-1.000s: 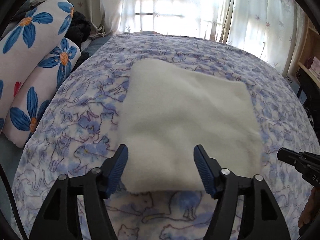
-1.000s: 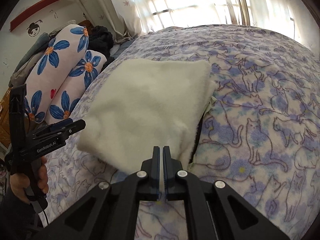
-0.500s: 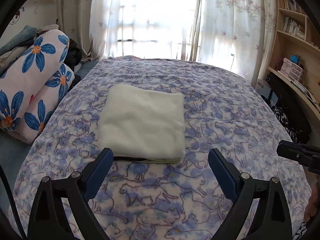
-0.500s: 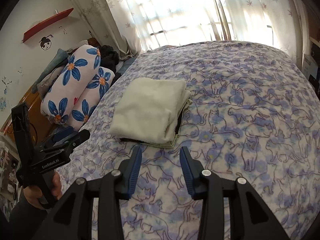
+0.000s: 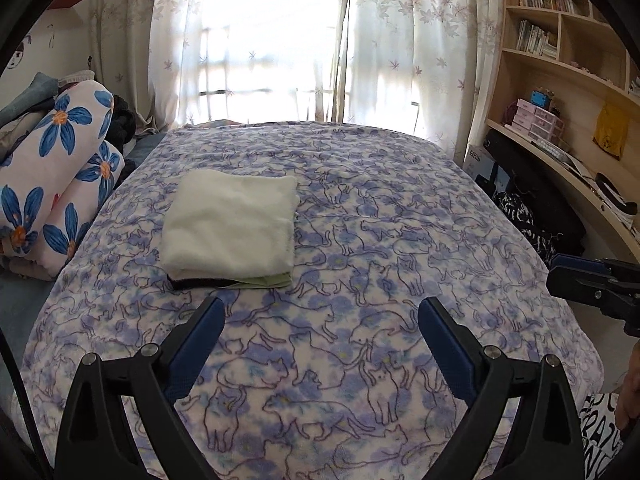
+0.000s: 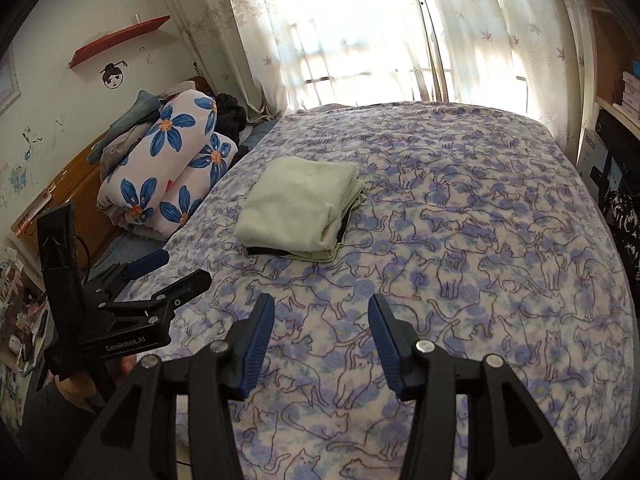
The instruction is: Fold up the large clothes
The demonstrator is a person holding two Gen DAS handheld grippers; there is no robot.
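On the bed with the blue cat-print cover (image 5: 400,208), toward 11 o'clock from the left hand-held gripper (image 5: 322,346): folded cream fleece garment (image 5: 232,224), squared, long axis running toward 12. From the right hand-held gripper (image 6: 321,344), also at 11, farther off. Both spread wide, pinching nothing, well apart from the bundle. Left nearer. Looks folded already.

I count one folded cream garment (image 5: 230,224) on one cat-print bed (image 5: 400,240), two flower-print rolled quilts (image 5: 52,184) beside it, and my two tongs, the left tongs (image 5: 320,344) and the right tongs (image 6: 320,344).
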